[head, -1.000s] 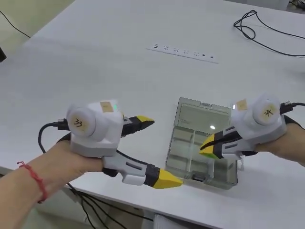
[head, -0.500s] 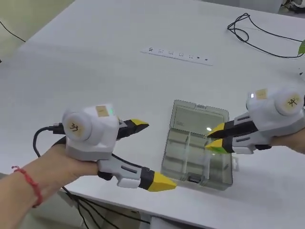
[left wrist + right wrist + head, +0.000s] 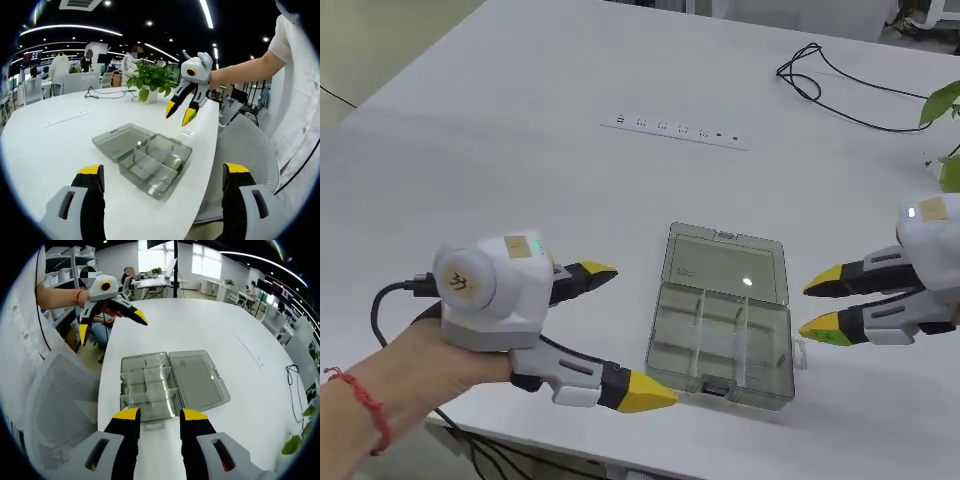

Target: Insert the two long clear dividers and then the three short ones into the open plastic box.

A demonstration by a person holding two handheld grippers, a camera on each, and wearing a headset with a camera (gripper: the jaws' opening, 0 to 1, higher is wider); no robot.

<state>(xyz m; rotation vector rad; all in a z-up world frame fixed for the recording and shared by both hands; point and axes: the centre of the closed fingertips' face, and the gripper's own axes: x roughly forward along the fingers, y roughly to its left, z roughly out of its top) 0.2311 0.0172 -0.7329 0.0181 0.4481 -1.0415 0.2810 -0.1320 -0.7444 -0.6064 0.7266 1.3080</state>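
My left gripper (image 3: 638, 335), lower left of head view: jaws wide apart, empty. Open plastic box (image 3: 720, 345) lower centre on surface (image 3: 520, 120), lid flat behind; dividers (image 3: 698, 325) stand inside, forming cells. My right gripper (image 3: 808, 309), right edge: jaws apart, empty, clear of box. Power strip (image 3: 675, 130) upper centre; cable (image 3: 820, 85) upper right.

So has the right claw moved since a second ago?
Yes. The right gripper has pulled back rightward, from over the box to beside it.
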